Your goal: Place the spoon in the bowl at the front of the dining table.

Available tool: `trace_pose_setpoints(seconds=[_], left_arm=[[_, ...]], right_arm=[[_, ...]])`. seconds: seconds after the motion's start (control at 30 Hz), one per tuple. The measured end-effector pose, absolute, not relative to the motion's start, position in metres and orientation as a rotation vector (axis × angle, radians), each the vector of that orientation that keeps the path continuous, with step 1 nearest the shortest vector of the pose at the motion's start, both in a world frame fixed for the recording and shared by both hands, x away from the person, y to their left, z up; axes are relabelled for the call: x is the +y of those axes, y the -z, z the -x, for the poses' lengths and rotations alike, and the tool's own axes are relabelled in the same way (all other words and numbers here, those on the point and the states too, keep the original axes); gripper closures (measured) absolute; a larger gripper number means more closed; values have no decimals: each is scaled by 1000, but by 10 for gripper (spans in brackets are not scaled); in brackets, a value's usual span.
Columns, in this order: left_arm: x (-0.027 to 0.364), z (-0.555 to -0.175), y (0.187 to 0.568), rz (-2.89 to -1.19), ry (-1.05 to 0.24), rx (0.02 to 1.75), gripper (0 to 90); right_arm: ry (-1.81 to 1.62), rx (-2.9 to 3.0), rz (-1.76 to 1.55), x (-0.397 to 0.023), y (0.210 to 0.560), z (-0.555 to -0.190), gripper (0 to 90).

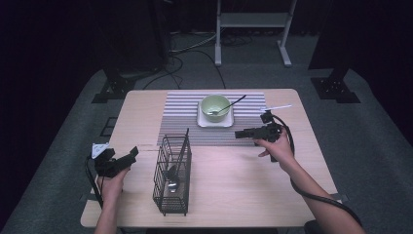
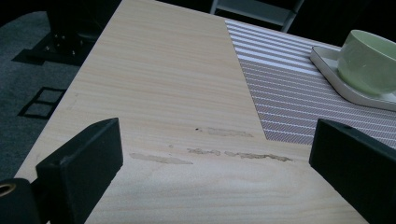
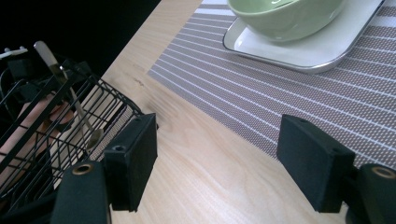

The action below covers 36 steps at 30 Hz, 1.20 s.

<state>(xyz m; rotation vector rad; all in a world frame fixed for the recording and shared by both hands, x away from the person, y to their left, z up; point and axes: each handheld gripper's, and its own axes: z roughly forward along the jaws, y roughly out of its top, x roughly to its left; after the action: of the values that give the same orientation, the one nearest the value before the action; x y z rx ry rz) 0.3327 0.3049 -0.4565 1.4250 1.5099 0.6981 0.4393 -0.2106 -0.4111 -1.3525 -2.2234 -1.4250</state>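
Observation:
A green bowl sits on a white square plate on the striped placemat, with a dark-handled spoon resting in it. A black wire basket stands at the table's front and holds a spoon and a long dark utensil. My left gripper hovers open left of the basket, with bare wood between its jaws. My right gripper hovers open over the placemat's right front corner. From the right gripper, I see the basket at left and the bowl ahead.
A thin pale utensil lies at the placemat's far right edge. The wooden table has scuffed patches near the mat's left front corner. A white frame stand and dark equipment bases stand on the floor beyond.

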Motion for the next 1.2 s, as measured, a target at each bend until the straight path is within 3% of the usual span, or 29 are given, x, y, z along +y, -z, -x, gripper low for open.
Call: trace_pose_setpoints(seconds=[1.2], left_arm=[[304, -333, 456, -1428, -706, 1509, 16]], right_arm=[[1477, -2125, 1259, -214, 426, -394, 280]])
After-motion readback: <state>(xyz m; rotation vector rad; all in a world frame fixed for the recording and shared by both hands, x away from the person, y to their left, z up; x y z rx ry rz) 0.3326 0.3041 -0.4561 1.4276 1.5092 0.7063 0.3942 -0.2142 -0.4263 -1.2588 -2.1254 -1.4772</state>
